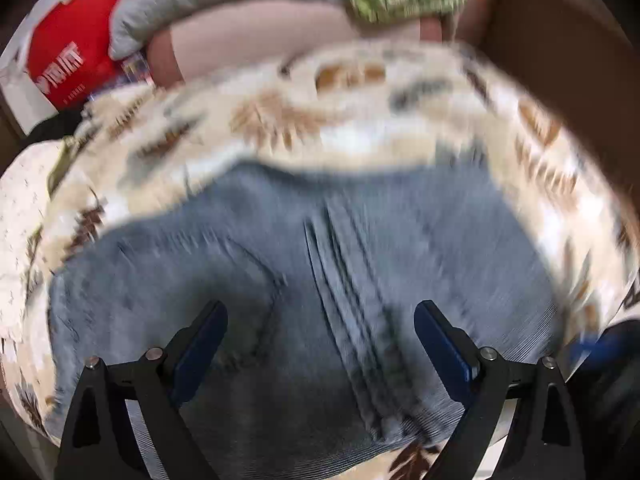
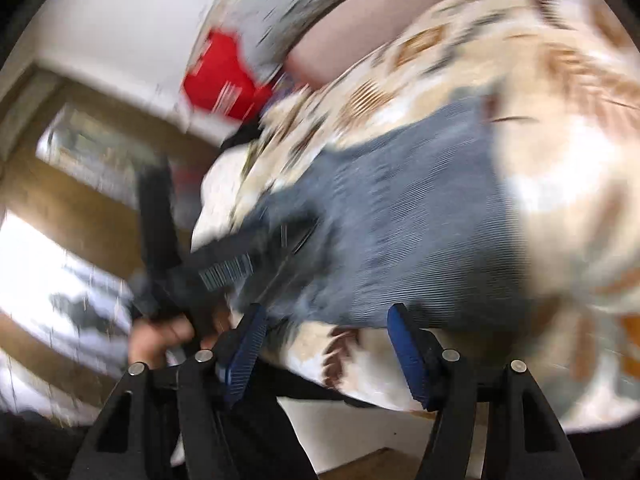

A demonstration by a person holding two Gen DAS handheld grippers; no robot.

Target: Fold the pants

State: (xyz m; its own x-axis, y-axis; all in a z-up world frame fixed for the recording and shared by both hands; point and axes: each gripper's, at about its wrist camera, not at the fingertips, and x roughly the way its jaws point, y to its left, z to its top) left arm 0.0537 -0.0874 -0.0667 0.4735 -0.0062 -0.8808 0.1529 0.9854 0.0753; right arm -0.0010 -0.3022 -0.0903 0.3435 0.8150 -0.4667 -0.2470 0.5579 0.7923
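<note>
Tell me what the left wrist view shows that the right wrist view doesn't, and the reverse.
Only the left wrist view shows the brown panel at upper right. Only the right wrist view shows the window frame and a hand gripping the left gripper's body. Both show the blue-grey pants lying on the patterned blanket, the red box, and open fingers: left gripper, right gripper.

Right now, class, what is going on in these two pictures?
A person holding a two-finger gripper in each hand is working on blue-grey pants spread on a patterned blanket. The left gripper hangs open over the pants, gripping nothing. The right gripper is also open, at the near edge of the pants, with no cloth between its fingers. Both views are blurred, so how far the folding has got cannot be told.
</note>
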